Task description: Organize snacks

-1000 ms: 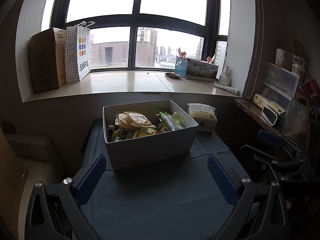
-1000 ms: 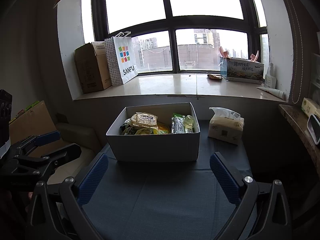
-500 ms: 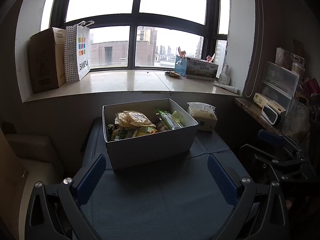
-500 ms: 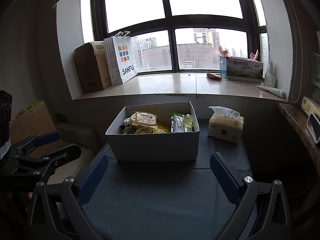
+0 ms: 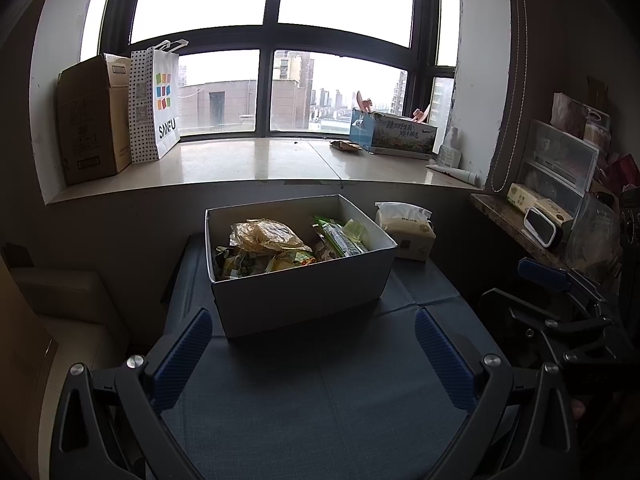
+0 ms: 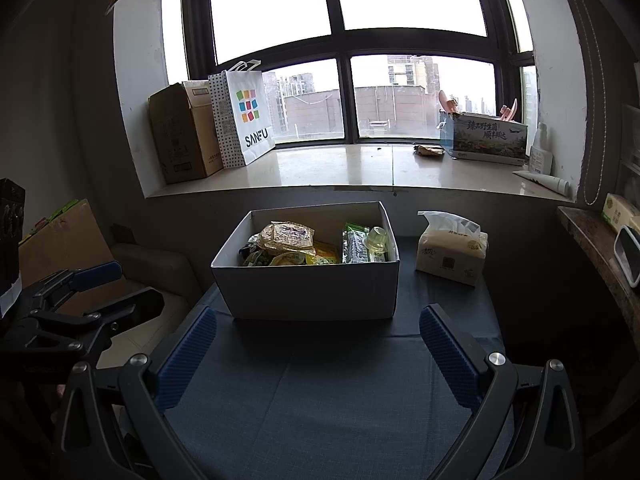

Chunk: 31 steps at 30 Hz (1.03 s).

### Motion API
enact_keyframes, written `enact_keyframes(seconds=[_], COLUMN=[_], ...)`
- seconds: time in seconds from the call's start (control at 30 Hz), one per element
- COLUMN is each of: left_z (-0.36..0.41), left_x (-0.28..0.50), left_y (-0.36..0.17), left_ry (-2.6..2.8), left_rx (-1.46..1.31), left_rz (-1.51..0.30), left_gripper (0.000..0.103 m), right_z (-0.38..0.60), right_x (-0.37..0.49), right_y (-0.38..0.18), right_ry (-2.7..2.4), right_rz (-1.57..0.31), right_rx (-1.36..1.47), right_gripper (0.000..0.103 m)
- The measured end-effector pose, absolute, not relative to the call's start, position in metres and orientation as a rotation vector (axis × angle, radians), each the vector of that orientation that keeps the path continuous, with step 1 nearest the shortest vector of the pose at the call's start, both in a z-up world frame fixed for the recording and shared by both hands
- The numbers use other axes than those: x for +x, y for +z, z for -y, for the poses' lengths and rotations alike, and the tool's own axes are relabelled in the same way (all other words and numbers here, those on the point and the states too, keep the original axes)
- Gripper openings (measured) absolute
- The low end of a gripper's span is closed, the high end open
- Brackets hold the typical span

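I held my left tongs [image 5: 312, 354] low over the dark blue cloth-covered counter [image 5: 320, 400], their blue-padded fingers [image 5: 182, 354] spread wide with nothing between them; my right tongs [image 6: 316, 354] hung the same way, fingers apart and gripping nothing. Ahead of both sat the open white cardboard box [image 6: 308, 290] on the counter's far half — it lay apart from either pair of tongs. Inside it the snacks were heaped together: a crinkled clear packet of pale round crackers [image 6: 286, 236] on top toward the left; yellow and green wrappers [image 6: 296, 258] beneath it; a green-edged packet [image 6: 354, 244] standing along the right wall; a small pale yellow-green jelly cup [image 6: 378, 240] just beside that. To the right of the box, near but not touching, stood a soft pack of tissues [image 6: 452, 254] with a white sheet pulled up from its top. Behind, on the pale stone windowsill [image 6: 340, 168], a brown cardboard carton [image 6: 182, 136] and a white paper shopping bag with coloured squares [image 6: 246, 116] stood together at the left; a printed blue box [image 6: 486, 140] stood at the right. In the right view my left tongs showed at the left edge; in the left view my right tongs [image 5: 556, 300] showed at the right edge.
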State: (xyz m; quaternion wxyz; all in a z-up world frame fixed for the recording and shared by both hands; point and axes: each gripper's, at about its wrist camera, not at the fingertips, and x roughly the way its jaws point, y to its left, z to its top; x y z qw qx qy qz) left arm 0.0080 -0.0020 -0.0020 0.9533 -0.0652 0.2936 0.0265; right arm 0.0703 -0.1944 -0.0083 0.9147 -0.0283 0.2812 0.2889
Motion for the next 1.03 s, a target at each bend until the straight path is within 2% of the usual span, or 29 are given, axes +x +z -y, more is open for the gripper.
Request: enact_keyframes(seconds=[1.03], left_z=[0.0008], left_x=[0.0073], left_y=[-0.0011], left_ry=[0.039], left_rx=[-0.129], left_rz=[-0.59], left_gripper=[0.103], right_z=[0.1934], right_x=[0.0702], right_y=[-0.0094], right_ry=[0.595], right_rz=[-0.584], right_rx=[-0.065], right_gripper=[0.103])
